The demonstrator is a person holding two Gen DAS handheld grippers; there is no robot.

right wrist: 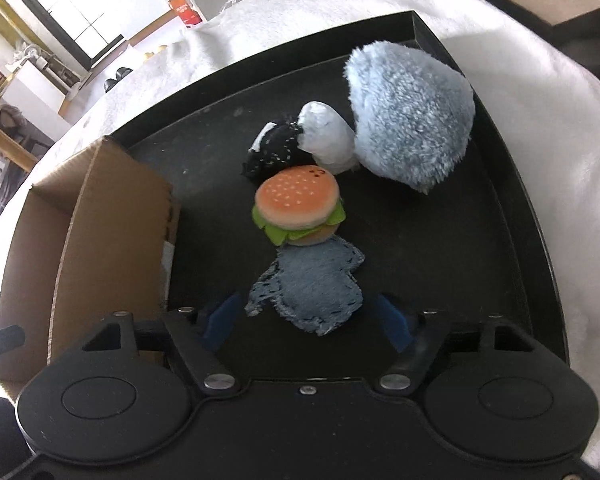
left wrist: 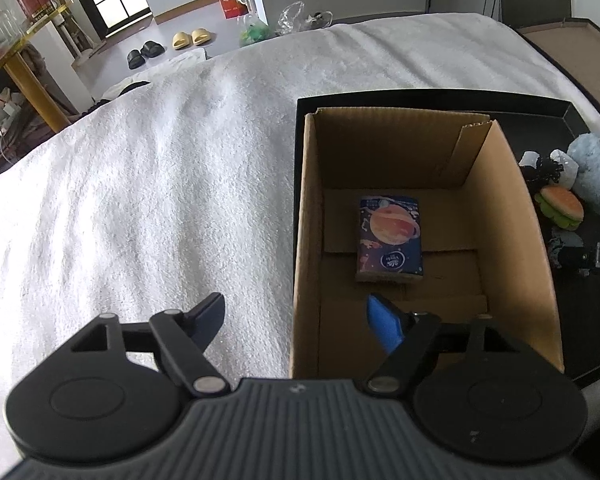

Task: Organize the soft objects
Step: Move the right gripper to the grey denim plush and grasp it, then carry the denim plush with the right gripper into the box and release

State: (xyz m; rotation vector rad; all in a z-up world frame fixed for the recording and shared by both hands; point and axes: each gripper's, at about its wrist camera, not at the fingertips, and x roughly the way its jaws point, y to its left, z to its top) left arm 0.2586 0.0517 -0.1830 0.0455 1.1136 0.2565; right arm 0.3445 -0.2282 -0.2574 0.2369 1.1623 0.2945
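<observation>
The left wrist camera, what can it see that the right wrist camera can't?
Only the left wrist view shows the planet-printed tissue pack lying on the floor of the brown cardboard box. Only the right wrist view shows the whole flat blue denim patch, lying between the right gripper's open fingers. Both show the box, the black tray, the plush hamburger and the fluffy light-blue ball.

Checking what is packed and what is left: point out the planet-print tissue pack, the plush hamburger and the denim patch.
Planet-print tissue pack (left wrist: 389, 236): left wrist view, printed top face.
Plush hamburger (right wrist: 297, 195): right wrist view, orange bun top.
Denim patch (right wrist: 314, 284): right wrist view, middle of cloth.
</observation>
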